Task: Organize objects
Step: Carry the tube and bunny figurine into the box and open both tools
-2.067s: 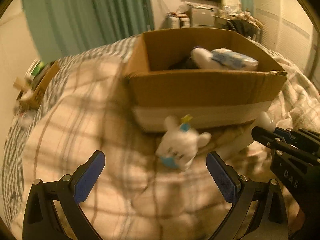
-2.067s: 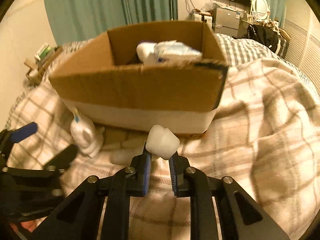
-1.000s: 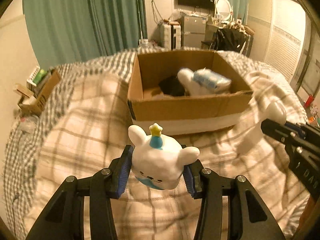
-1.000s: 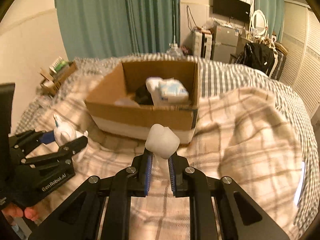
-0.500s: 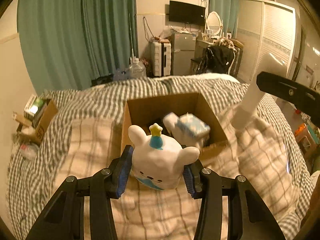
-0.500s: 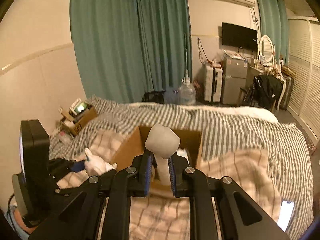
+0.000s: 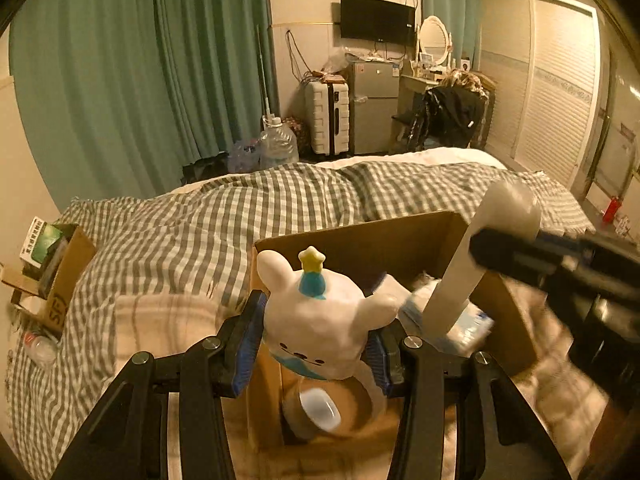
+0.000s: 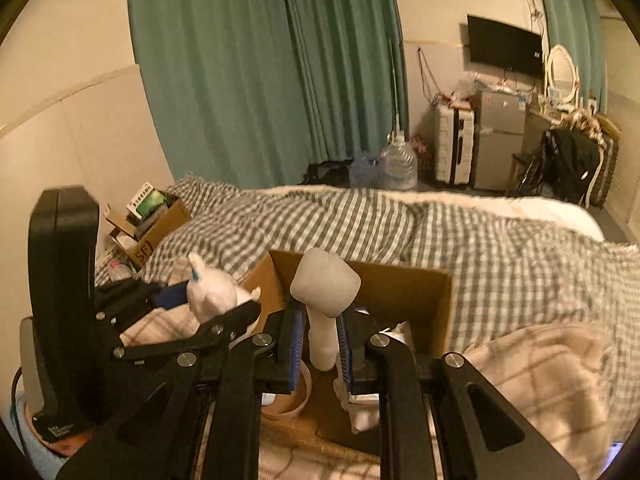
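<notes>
The left gripper is clenched on the white bunny toy, and the right gripper grips the stem of a white mushroom-shaped object, its long axis upright between the jaws. Both loads hang above the open cardboard box, which lies directly below and slightly ahead of each pair of jaws. The left toy seems closer to the box's near-left wall, though blur makes this uncertain.
</notes>
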A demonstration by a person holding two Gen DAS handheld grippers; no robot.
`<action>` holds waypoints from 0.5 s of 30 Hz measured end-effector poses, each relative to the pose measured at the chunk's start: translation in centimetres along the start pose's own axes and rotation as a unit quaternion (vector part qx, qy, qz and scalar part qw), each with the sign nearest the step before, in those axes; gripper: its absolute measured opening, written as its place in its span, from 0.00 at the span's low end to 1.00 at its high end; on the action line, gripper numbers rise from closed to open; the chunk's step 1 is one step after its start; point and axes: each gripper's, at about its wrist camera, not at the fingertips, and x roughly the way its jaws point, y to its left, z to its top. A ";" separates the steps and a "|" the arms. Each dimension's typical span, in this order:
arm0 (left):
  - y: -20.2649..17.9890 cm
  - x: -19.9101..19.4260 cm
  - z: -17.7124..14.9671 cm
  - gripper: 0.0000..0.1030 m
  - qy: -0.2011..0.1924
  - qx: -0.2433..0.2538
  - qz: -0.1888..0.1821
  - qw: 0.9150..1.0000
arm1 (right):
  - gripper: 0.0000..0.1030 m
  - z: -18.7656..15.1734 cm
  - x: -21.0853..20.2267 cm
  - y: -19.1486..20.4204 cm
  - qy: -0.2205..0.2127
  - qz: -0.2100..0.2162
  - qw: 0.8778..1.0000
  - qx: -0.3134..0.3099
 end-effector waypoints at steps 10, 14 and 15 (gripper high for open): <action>-0.7 2.4 -1.7 0.86 0.012 -0.005 -0.017 1.000 | 0.42 -1.4 1.8 -2.5 0.006 -0.002 0.999 0.032; -0.4 0.9 -2.0 0.90 0.010 -0.011 -0.008 1.000 | 0.45 -0.8 -0.3 -2.3 -0.008 -0.045 0.998 0.035; -0.2 0.3 -2.1 0.90 0.012 -0.014 -0.007 1.000 | 0.46 -0.7 -0.8 -2.2 -0.011 -0.055 0.998 0.034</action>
